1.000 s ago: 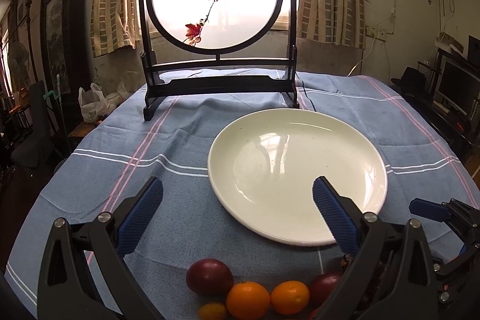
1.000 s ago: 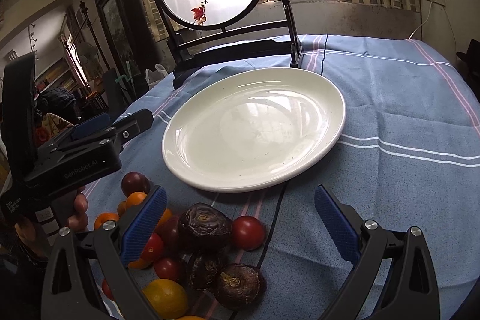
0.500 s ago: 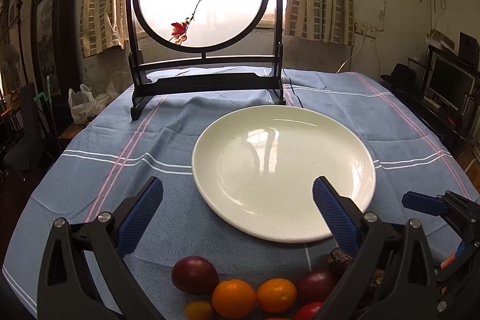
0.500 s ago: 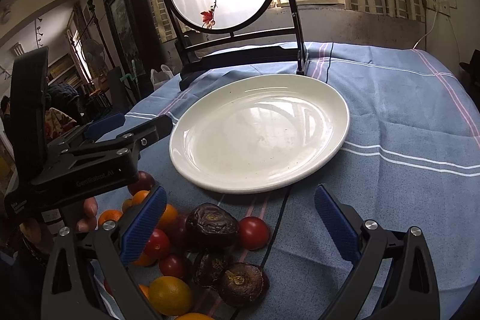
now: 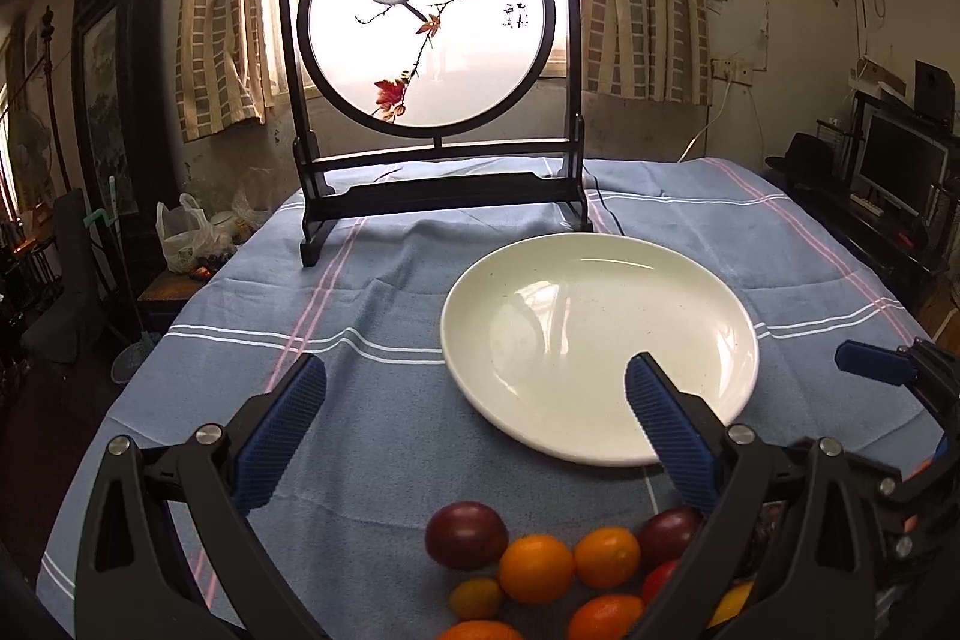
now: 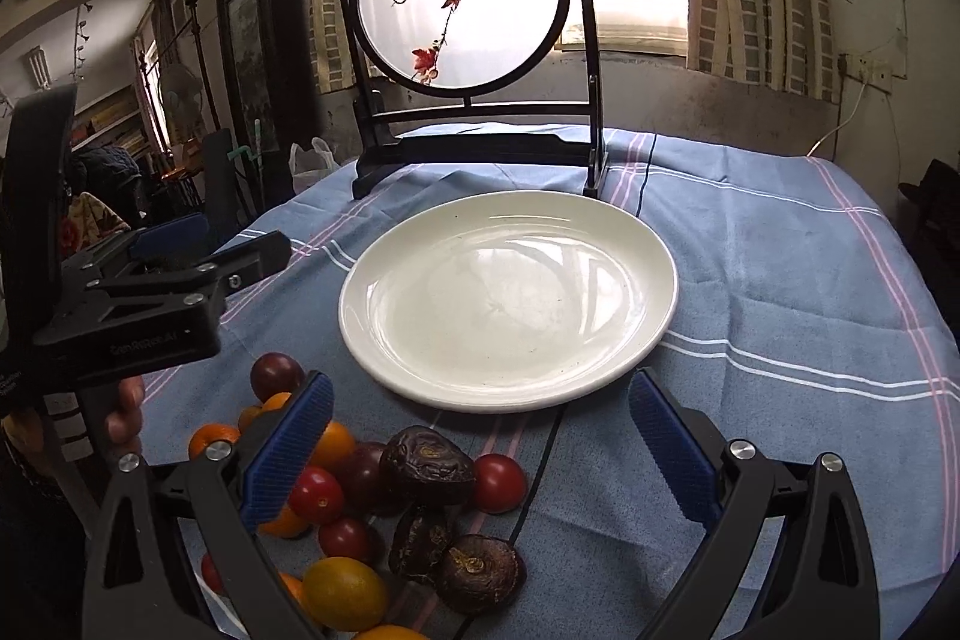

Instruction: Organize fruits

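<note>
The heap of small fruits (image 6: 372, 508) lies on the cloth just below and in front of my two grippers, on the near side of the round white ceramic plate (image 6: 510, 298). In it I see dark purple plums (image 5: 466, 535), orange mandarins (image 5: 536, 568), small red tomatoes (image 6: 316, 495), a yellow-orange kumquat (image 6: 345, 593) and three wrinkled dark brown fruits (image 6: 427, 466), all touching or close beside one another. The plate holds nothing; only window reflections and a few dark specks show on its glaze. It sits just beyond the heap, apart from it.

My left gripper (image 5: 474, 427) hangs over the near edge of the heap with its blue ribbed pads (image 5: 279, 433) spread wide and nothing between them; its right pad overlaps the plate's near rim in the left wrist view. My right gripper (image 6: 480, 454) is likewise spread wide and bare, its left pad (image 6: 288, 451) over the mandarins and tomatoes, its right pad over bare cloth.

The black body of my left gripper carries pale lettering that is too blurred to read surely. Everything rests on a blue tablecloth with white and pink stripes (image 6: 780, 292). Beyond the plate stands a dark wooden frame with a round translucent panel painted with two birds on a branch (image 5: 429, 34); small black characters sit beside the birds, too small to read. A thin black cable (image 6: 543, 451) runs over the cloth from under the plate's near rim.
</note>
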The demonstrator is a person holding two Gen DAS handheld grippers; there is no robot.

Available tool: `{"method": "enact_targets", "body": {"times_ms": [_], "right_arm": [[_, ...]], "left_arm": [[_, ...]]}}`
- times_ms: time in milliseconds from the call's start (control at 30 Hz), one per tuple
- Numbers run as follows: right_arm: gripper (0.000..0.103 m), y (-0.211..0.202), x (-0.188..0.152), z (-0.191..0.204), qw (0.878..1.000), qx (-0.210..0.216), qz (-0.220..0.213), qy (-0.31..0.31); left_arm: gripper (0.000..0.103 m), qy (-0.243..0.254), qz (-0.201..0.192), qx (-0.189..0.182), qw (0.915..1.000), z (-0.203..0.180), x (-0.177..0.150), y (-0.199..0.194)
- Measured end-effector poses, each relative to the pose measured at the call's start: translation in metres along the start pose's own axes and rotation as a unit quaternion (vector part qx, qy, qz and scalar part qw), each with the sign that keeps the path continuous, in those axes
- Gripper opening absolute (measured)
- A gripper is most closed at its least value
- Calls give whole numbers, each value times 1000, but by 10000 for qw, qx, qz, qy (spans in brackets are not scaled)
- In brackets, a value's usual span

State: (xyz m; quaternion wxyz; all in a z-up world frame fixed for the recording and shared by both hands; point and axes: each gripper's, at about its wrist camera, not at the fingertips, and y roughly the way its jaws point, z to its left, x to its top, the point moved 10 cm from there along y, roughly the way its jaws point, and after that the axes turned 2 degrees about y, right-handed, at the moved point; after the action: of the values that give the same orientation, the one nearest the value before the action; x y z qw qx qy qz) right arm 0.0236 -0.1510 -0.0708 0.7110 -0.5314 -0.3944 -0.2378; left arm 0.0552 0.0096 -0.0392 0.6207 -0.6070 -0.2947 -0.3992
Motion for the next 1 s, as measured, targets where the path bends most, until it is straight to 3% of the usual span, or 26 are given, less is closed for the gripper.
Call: {"method": "enact_targets", "body": {"times_ms": [167, 367, 533, 700, 900, 933, 1000], "right_arm": [[99, -29, -11, 1, 9999, -46, 100, -130], [99, -71, -29, 4, 10000, 59, 37, -32], [98, -93, -68, 27, 9977, 217, 385, -507], [75, -90, -124, 52, 9877, 505, 1163, -919], [67, -72, -156, 68, 9773, 673, 1681, -1104], [58, -70, -158, 71, 9760, 727, 1728, -1110], [45, -66, -165, 75, 9720, 813, 1876, -1158]], "left_arm": [[98, 322, 61, -113, 9994, 9, -15, -38], [98, 615, 146, -546, 9965, -7, -41, -77], [98, 1376, 473, -933, 9850, -30, -90, -96], [98, 1569, 827, -1388, 9743, -39, -135, -105], [96, 1704, 1119, -1654, 9649, -57, -157, -98], [95, 1701, 1200, -1722, 9628, -60, -159, -96], [83, 1760, 1324, -1799, 9587, -68, -163, -91]]}}
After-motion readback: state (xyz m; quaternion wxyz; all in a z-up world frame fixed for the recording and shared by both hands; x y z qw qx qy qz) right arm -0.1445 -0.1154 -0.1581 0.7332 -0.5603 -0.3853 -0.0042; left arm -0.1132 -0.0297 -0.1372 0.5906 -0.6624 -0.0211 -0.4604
